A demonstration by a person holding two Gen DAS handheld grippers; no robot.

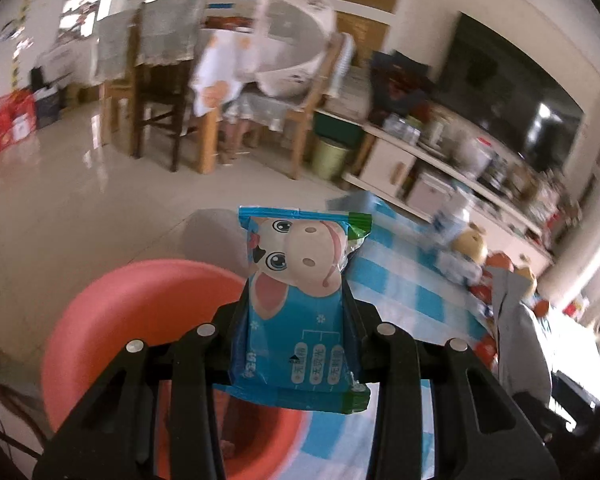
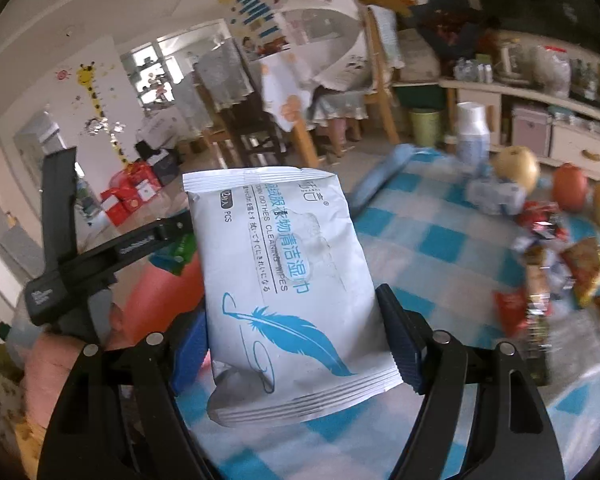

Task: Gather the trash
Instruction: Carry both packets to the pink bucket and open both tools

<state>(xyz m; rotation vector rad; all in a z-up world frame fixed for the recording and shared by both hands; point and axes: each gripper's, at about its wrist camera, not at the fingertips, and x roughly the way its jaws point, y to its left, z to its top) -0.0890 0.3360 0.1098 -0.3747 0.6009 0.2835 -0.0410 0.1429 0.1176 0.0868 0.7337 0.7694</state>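
Observation:
My left gripper [image 1: 296,304] is shut on a blue snack wrapper [image 1: 300,304] printed with a cartoon cow, held upright above the near rim of a pink basin [image 1: 140,312]. My right gripper [image 2: 292,320] is shut on a white wipes packet [image 2: 288,280] with a blue feather print, its blue pads pressing both long edges. In the right wrist view the left gripper [image 2: 168,236] and the hand holding it appear at the left, over the pink basin [image 2: 160,300]. More wrappers [image 2: 548,276] lie on the blue-and-white checked tablecloth [image 2: 440,240].
Fruit [image 2: 516,168], a white bottle [image 2: 472,132] and a crumpled packet stand at the table's far side. Beyond are a green bin [image 1: 330,158], wooden chairs [image 1: 160,92], a covered dining table, a TV cabinet [image 1: 440,160] and red boxes [image 1: 4,128] on the tiled floor.

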